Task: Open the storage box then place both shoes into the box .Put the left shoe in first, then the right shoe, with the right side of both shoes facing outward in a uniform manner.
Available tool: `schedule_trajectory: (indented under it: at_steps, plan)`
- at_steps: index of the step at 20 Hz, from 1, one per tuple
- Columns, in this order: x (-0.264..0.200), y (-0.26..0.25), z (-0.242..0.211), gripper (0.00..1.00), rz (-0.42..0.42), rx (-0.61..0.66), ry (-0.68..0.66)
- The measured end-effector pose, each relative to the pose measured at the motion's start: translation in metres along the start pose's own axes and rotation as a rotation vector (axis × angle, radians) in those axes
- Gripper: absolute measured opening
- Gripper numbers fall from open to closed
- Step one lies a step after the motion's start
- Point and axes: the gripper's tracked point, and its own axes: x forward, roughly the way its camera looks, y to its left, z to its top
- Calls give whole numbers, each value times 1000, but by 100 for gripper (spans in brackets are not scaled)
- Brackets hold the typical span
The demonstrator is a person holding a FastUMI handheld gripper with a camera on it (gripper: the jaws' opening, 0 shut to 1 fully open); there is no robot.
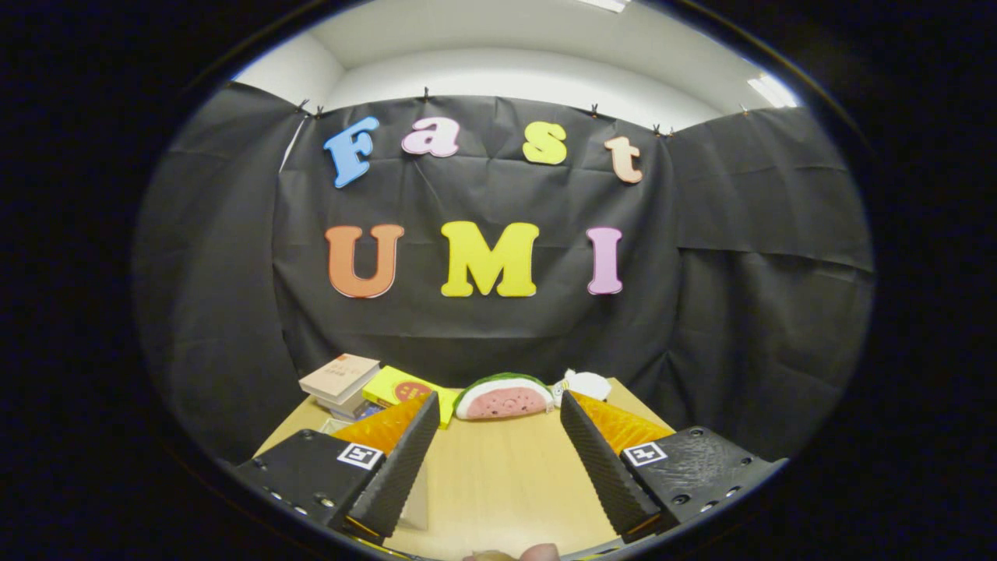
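Wooden desk [498,475] lies bare between the tongs [498,409], spread apart and holding nothing, with only a watermelon-slice toy [505,397] just ahead, not the box or shoes.

watermelon slice [504,398]: on table [498,483], beyond gripper [496,405] fingers, which stand apart
flat box [401,388]: left of watermelon slice
stacked books [340,379]: left of flat box
crumpled object [586,384]: right of watermelon slice
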Motion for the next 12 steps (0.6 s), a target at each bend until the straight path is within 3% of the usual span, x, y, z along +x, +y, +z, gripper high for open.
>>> schedule_trajectory:
  at_steps: [12]
  plan:
    - [-14,16,5,96,-3,-9,9]
